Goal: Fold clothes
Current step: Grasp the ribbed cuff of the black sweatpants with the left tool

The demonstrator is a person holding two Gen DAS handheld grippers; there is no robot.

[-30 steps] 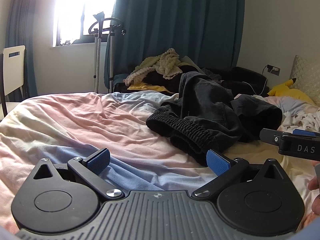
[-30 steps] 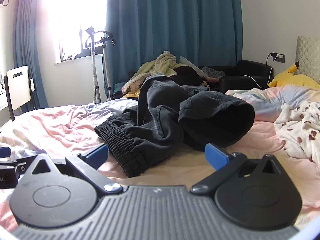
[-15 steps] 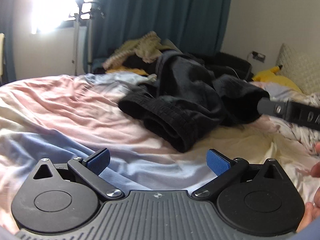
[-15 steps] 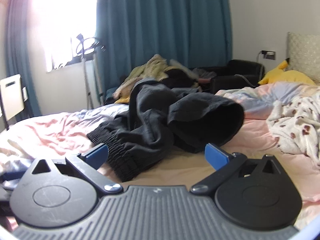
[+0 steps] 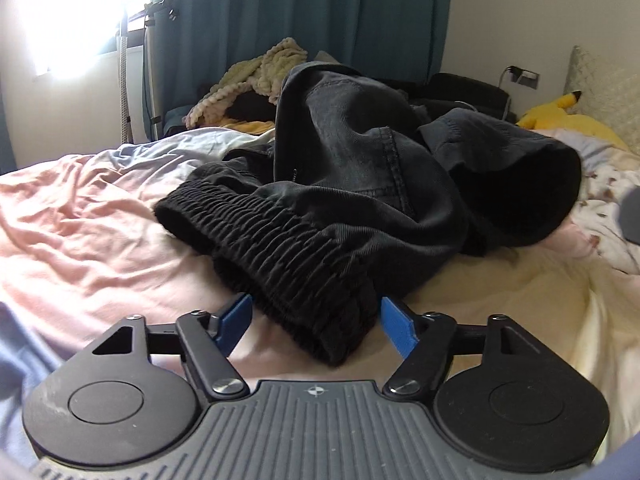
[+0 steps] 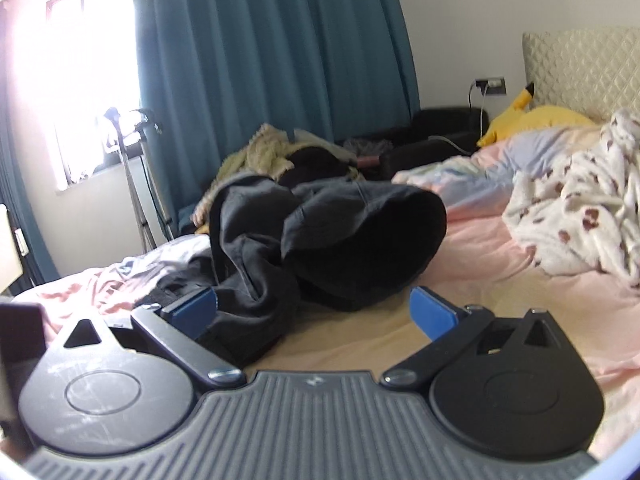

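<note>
We have the black trousers (image 5: 360, 184) lying in a crumpled heap on the pastel bed sheet (image 5: 80, 208), their elastic waistband (image 5: 272, 248) turned toward us and one open leg cuff (image 6: 384, 236) gaping to the right, so nothing is folded yet. Our left gripper (image 5: 312, 320) sits low over the sheet with its blue pads spread apart, one on either side of the nearest bend of the waistband; we judge it is placed that way because the thick gathered hem gives a firm edge to pinch and lift from. Our right gripper (image 6: 312, 308) also has its jaws apart, lined up with the bunched dark cloth near the middle of the heap; its left pad (image 6: 192, 308) appears to touch the fabric, though the blur there keeps us from being sure. Neither pair of tongs has closed on anything. We think taking two separate holds would let us shake the garment flat before any crease is made. Beyond the trousers, a spotted white blanket (image 6: 580, 200) and a yellow plush toy (image 6: 532, 116) lie near the headboard, well clear of our work.
</note>
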